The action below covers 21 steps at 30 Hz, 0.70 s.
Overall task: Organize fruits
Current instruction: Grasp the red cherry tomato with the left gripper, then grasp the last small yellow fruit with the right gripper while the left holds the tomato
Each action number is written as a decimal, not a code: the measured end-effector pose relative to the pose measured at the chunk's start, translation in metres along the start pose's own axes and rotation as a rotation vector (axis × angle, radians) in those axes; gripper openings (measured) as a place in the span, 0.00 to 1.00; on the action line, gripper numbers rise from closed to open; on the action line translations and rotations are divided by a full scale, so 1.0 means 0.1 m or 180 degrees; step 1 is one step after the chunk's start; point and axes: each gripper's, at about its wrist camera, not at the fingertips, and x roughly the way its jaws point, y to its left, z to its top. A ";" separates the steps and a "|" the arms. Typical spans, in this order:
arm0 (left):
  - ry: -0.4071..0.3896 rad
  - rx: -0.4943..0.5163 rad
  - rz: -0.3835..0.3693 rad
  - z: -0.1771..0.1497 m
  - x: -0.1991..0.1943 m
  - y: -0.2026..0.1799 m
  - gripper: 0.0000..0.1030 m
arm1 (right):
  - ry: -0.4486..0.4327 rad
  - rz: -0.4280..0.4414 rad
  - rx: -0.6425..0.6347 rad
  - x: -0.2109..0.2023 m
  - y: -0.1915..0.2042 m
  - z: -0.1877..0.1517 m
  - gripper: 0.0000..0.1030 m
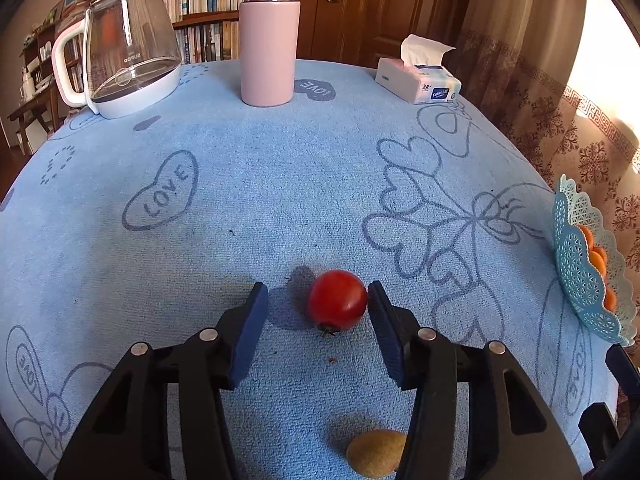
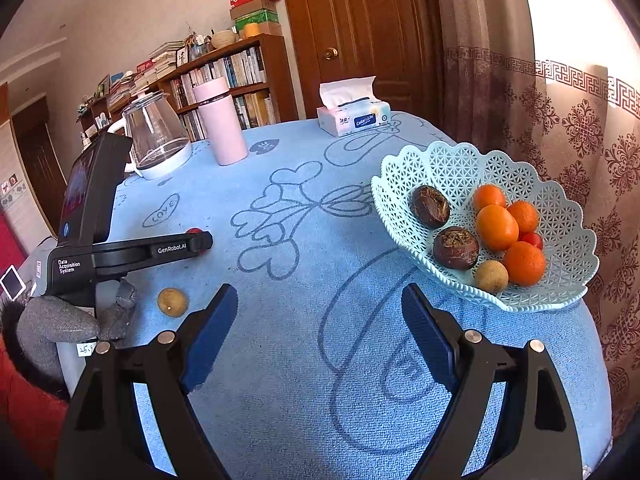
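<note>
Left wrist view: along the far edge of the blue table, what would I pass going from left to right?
Glass kettle → pink flask → tissue box. Much nearer, at the right edge of the picture, comes the blue lattice fruit basket.

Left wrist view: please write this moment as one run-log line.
left hand-held gripper: around tomato, one pad touching | right hand-held gripper: open, empty
</note>
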 end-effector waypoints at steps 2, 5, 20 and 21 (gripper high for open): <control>-0.0004 0.0007 -0.0032 0.00 0.00 0.00 0.42 | 0.0023 0.0010 -0.0028 0.02 0.02 0.00 0.83; -0.0021 0.0037 -0.0125 -0.01 -0.01 -0.01 0.31 | 0.0065 0.0029 -0.0053 0.05 0.05 0.00 0.83; -0.0310 -0.0216 -0.0063 0.01 -0.20 0.19 0.28 | 0.0334 0.0252 -0.0187 0.22 0.25 -0.02 0.83; -0.0341 -0.0239 -0.0035 0.02 -0.22 0.21 0.28 | 0.0375 0.0293 -0.0192 0.24 0.28 -0.03 0.83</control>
